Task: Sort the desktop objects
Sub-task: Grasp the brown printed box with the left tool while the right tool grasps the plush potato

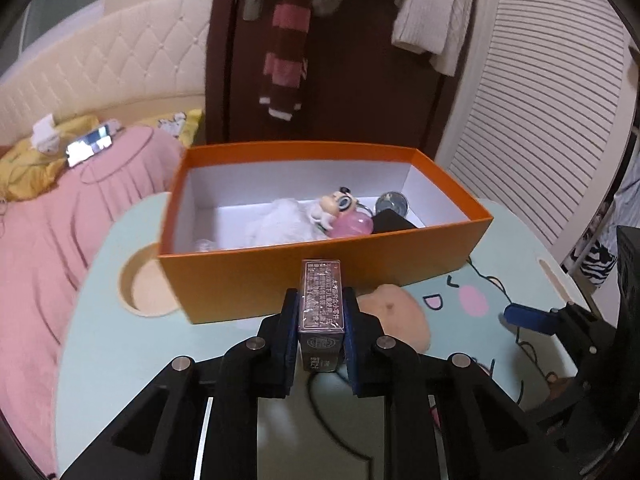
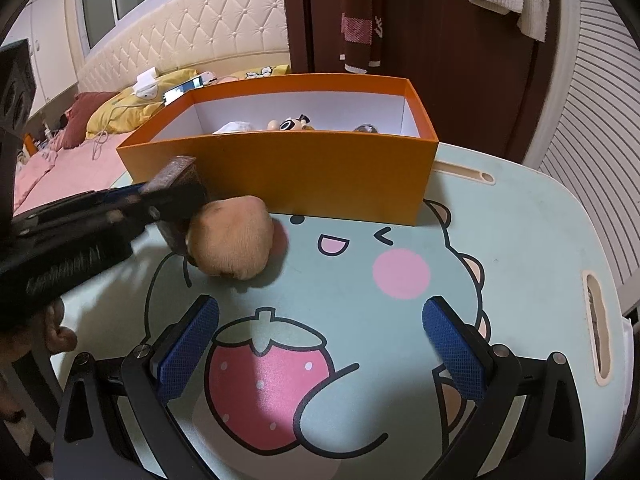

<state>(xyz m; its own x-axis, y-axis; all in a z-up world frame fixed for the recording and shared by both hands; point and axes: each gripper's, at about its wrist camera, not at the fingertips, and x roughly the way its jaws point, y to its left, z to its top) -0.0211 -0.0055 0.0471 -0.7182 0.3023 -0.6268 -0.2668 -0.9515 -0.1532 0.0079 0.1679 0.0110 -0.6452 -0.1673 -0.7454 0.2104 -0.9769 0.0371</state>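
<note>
Both cameras ride the grippers, looking down and forward across the cartoon table (image 2: pixel 520 240) toward the orange box (image 1: pixel 320 280), the left one nearer; both share the tan plush (image 2: pixel 232 236).

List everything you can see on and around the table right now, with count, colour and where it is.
table: one, pale green, cartoon print, beside bed
box: one, orange, white inside, back of table
doll: one, white and pink, inside box
small carton: one, dark, clamped in left gripper
plush ball: one, tan, on table before box
phone: one, lit, on bed
left gripper: shut on carton
right gripper: open, empty, over table
</note>
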